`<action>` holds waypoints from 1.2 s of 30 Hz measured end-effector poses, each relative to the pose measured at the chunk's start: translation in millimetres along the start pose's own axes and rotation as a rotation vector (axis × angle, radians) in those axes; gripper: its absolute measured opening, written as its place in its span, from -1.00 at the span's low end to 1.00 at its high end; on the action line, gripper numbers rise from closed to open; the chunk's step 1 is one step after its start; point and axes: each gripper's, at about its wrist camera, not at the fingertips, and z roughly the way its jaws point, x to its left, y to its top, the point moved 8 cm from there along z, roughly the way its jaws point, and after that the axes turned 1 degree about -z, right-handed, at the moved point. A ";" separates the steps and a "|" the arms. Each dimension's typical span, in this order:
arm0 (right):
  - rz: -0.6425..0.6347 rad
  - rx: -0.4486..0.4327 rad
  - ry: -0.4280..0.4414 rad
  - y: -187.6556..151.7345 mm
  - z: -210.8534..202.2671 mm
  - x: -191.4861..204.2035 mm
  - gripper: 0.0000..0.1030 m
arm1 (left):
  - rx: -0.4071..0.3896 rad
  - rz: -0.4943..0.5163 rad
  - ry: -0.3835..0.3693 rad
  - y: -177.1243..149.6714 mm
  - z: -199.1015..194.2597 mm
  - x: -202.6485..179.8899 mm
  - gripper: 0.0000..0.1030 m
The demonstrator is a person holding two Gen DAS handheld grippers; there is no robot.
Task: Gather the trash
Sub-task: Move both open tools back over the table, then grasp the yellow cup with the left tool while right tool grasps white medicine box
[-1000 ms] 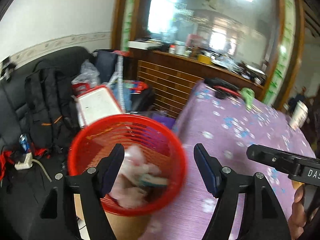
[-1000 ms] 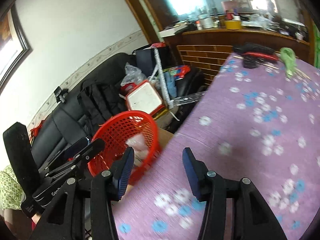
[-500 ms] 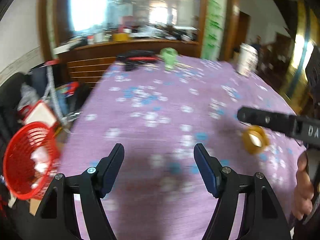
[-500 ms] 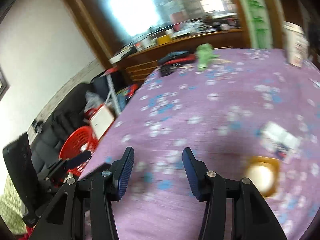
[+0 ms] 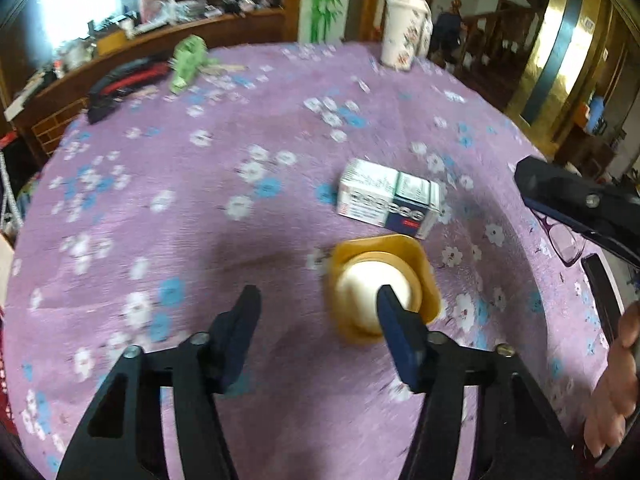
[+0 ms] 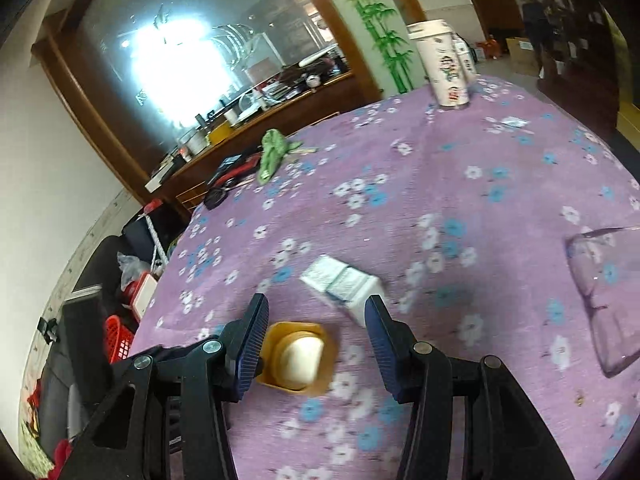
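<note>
A yellow plastic cup with a white lid point(image 5: 372, 280) lies on the purple flowered tablecloth point(image 5: 192, 200), with a small white and blue carton point(image 5: 390, 204) just beyond it. My left gripper point(image 5: 316, 332) is open and empty, its right finger in front of the cup. In the right wrist view the cup point(image 6: 298, 354) lies between the fingers of my open right gripper point(image 6: 316, 344), near the left finger, and the carton point(image 6: 344, 286) lies just past it. The red trash basket point(image 6: 116, 340) stands on the floor at the far left.
A tall white paper cup point(image 5: 402, 28) stands at the table's far edge. A green crumpled item point(image 5: 188, 62) and a black and red tool point(image 5: 124, 84) lie at the far left. Purple-framed glasses point(image 6: 604, 292) lie at the right. A black sofa point(image 6: 60, 360) stands left of the table.
Both grippers have swung from the red basket at the left to the table's right part. The yellow cup and carton now lie right before them. Both stay open.
</note>
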 end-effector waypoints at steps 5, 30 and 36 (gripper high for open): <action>-0.008 0.038 -0.016 4.5 10.5 -12.7 0.04 | 0.049 0.021 -0.009 -3.2 25.3 -15.9 -0.42; -0.385 0.240 -0.188 -17.6 109.5 19.9 -0.10 | -0.089 -0.176 0.095 -11.0 -9.5 127.4 -0.90; -0.424 0.274 -0.232 -24.3 117.1 27.6 -0.21 | -0.105 -0.217 0.075 -11.4 -5.6 139.0 -0.90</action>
